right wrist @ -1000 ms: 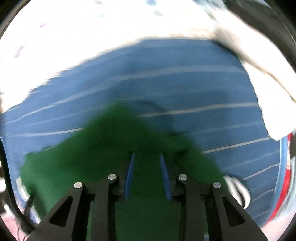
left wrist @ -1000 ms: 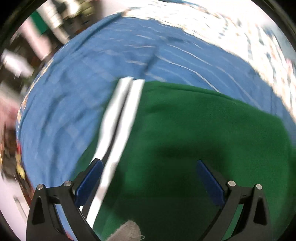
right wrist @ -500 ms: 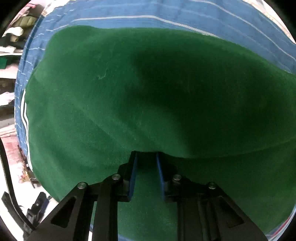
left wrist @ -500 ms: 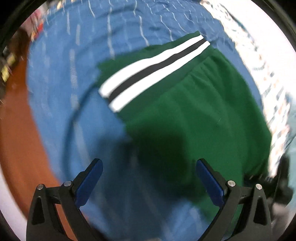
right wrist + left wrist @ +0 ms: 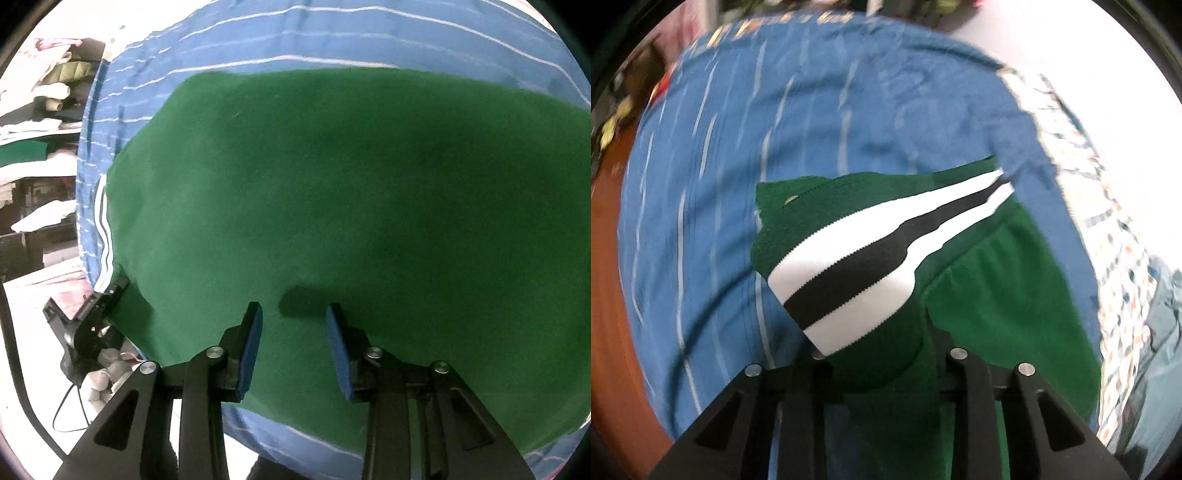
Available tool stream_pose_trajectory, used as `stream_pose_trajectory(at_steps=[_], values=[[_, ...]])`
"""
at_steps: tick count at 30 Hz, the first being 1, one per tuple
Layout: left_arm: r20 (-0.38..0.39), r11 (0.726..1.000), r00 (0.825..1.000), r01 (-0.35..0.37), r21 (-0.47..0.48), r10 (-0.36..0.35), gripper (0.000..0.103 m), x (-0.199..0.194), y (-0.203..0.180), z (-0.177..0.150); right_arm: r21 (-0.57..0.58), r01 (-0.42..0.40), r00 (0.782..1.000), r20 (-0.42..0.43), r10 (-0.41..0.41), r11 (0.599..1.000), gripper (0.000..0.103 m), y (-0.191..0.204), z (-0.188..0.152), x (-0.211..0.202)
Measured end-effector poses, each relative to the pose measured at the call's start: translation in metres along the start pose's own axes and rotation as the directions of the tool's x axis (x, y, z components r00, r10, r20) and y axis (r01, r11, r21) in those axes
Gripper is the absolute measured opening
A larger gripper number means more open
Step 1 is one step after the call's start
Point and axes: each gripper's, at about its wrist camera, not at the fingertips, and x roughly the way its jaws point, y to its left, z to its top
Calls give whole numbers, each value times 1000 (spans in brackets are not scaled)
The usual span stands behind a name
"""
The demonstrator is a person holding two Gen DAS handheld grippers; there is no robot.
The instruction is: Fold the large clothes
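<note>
Green fleece garment on a blue striped cloth, one gripper bunching its banded edge, the other parting above it.

The green garment [image 5: 351,192], soft and matte, lies spread flat over a blue cloth [image 5: 720,177] with thin pale stripes. The left gripper [image 5: 882,354] is closing, its jaws drawn in on a bunched fold at the garment's near edge, where a ribbed white-black-white band [image 5: 857,273] curves up and tapers away to the far right. The right gripper [image 5: 293,332] is opening, its blue pads [image 5: 251,339] apart above the smooth fabric, nothing pinched between them.
</note>
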Motion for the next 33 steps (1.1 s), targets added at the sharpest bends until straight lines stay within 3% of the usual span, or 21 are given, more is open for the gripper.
stream_pose_trajectory(at_steps=[2,5,8,10,11,13,16,20,25,28,29,33], values=[[14,998,1000,-1,58,0,23,-6,-4,1,-15,23,999,-31,-23,1000,38,-12,5,-3],[33,988,999,-30,150,26,22,-9,-12,1,-27,143,987,-73,-144,989,38,-10,15,30],[69,974,997,-41,221,26,22,-18,-31,5,19,129,988,-93,-126,992,39,-11,20,25],[127,952,992,-52,303,13,21,-35,-54,4,41,51,997,-65,-48,998,39,-18,14,10],[159,935,987,-57,349,1,21,-45,-67,3,42,21,999,-47,-19,999,45,-23,8,0],[203,905,979,-57,421,-33,20,-62,-90,1,55,13,1000,13,-13,998,58,-41,-11,-26],[257,841,960,-46,539,-112,20,-91,-132,-8,114,12,995,95,-23,993,60,-76,-43,-63],[262,692,935,-25,721,-239,18,-122,-193,-47,281,7,987,150,-51,960,60,-138,-88,-102],[106,454,918,87,887,-383,16,-148,-252,-140,435,-13,977,196,-80,900,60,-197,-126,-127],[-24,325,909,173,930,-416,15,-151,-268,-197,501,-31,966,237,-102,865,60,-230,-145,-143],[-84,266,906,209,941,-415,15,-151,-271,-224,519,-40,964,246,-104,854,60,-239,-149,-146],[-243,101,898,298,949,-366,15,-144,-270,-304,589,-61,958,262,-120,806,60,-274,-173,-150]])
